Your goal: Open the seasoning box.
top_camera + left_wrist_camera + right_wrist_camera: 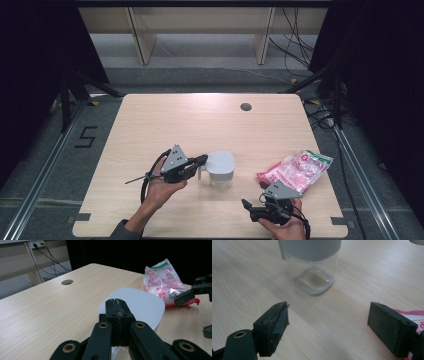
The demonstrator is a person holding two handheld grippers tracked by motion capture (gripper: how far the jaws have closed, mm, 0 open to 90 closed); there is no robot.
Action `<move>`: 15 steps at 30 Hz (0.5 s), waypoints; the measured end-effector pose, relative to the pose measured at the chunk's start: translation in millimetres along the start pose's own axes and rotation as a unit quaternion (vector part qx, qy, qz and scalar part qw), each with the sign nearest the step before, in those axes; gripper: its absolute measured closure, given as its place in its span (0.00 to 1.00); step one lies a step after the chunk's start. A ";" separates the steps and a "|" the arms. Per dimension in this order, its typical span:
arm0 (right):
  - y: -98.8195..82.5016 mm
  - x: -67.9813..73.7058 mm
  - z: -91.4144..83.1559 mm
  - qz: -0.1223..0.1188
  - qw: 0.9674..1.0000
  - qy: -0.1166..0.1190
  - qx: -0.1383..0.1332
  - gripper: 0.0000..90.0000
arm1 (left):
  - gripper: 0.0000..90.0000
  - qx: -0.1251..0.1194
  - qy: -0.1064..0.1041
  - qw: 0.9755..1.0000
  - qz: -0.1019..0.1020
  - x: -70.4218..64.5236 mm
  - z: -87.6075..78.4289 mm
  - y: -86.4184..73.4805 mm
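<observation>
A clear square jar point(220, 172) with a white lid point(140, 305) stands near the middle front of the wooden table point(200, 120). My left gripper point(201, 160) is level at the jar's left side. Its jaws are shut, tips point(117, 305) at the lid's near edge; I cannot tell if anything thin is pinched between them. My right gripper point(250, 206) rests open near the front edge, pointing at the jar's glass base point(314, 277) with nothing between its fingers point(328, 322). A pink and white plastic bag point(295, 172) lies to the right of the jar.
A round cable hole point(245, 106) sits in the far right part of the tabletop. Wooden legs point(142, 40) and loose cables point(295, 45) are on the floor beyond the table. Black curtains stand at both sides.
</observation>
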State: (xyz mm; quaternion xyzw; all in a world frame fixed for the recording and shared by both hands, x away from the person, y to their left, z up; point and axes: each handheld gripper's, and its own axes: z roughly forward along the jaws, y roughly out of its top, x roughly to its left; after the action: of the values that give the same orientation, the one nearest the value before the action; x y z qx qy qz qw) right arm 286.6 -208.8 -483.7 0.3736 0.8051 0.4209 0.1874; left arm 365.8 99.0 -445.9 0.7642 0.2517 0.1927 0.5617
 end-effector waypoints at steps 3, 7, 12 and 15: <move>0.0 0.1 -0.1 0.000 1.000 0.000 -0.003 0.20 | 0.99 0.005 -0.001 1.000 -0.003 1.5 2.2 -2.0; 0.3 0.1 0.6 0.000 1.000 0.008 -0.002 0.19 | 0.98 0.003 0.000 1.000 -0.004 3.0 2.2 -3.0; 2.5 -1.4 -0.5 -0.010 1.000 -0.002 -0.022 0.17 | 0.98 0.000 -0.001 1.000 -0.008 2.4 1.6 -4.1; 4.0 -1.1 -0.3 -0.005 1.000 -0.003 -0.024 0.17 | 0.98 -0.001 -0.001 1.000 -0.008 2.5 1.5 -4.6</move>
State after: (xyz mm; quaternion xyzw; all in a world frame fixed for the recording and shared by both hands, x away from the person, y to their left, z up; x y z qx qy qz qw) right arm 288.9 -208.4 -480.3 0.3661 0.7961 0.4378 0.2013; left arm 367.9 100.5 -450.7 0.7616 0.2576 0.1878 0.5642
